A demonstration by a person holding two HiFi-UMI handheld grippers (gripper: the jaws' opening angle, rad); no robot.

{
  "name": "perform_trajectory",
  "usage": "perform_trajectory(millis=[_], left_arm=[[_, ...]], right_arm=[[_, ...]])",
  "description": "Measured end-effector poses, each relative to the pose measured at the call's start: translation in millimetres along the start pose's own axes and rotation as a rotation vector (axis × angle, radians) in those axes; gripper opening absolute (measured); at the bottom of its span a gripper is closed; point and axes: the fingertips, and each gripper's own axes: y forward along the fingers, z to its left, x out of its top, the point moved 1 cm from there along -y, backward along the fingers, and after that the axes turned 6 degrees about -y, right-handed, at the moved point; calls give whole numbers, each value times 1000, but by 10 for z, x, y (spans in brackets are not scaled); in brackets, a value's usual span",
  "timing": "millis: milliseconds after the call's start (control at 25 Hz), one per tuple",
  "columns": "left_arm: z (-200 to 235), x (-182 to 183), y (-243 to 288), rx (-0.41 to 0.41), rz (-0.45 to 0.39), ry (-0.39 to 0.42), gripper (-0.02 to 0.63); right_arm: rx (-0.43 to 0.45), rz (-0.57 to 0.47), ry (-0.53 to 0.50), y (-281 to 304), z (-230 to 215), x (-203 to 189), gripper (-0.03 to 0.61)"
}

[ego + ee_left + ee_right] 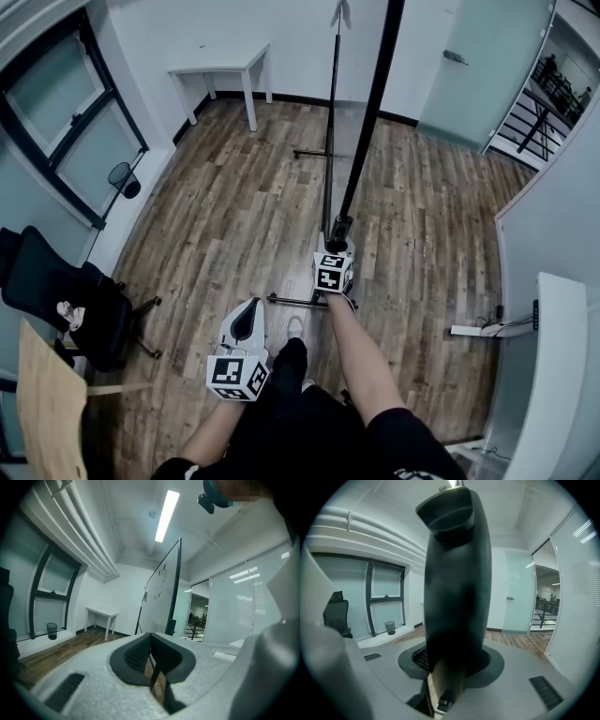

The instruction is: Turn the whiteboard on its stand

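Wood floor [234,216], bare office. The right gripper [337,240] clamps the whiteboard [370,122] by its black edge at twelve o'clock. The left gripper [247,317], closed and empty, hangs at seven o'clock. Turning seems to be under way; the next move is probably to swing that edge round the stand [298,301].

Whiteboard [371,103] stands edge-on straight ahead of you, splitting room. To its left: wide bare wooden floor [234,216], free passage. To its right: narrower strip of floor.

Low obstacles: near stand bar [291,300] crosses floor by your legs, far stand bar [309,153] beyond.

Left side: office chair [56,295] and wooden desk [47,403] close by, waste bin [122,174] by window.

Far wall: small white desk [220,64].

Right side: white desk [553,366], power strip [469,330] on floor.
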Motion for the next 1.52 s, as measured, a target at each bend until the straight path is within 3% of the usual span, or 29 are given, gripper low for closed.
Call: perform_trajectory(millis=[520, 1520], left_arm=[[-174, 22, -515, -30, 24, 18, 15], [98, -4, -787, -212, 132, 10, 15]], right_arm=[[15, 1, 5, -792, 307, -245, 146], [-25, -10, -8, -1799, 661, -494, 146]])
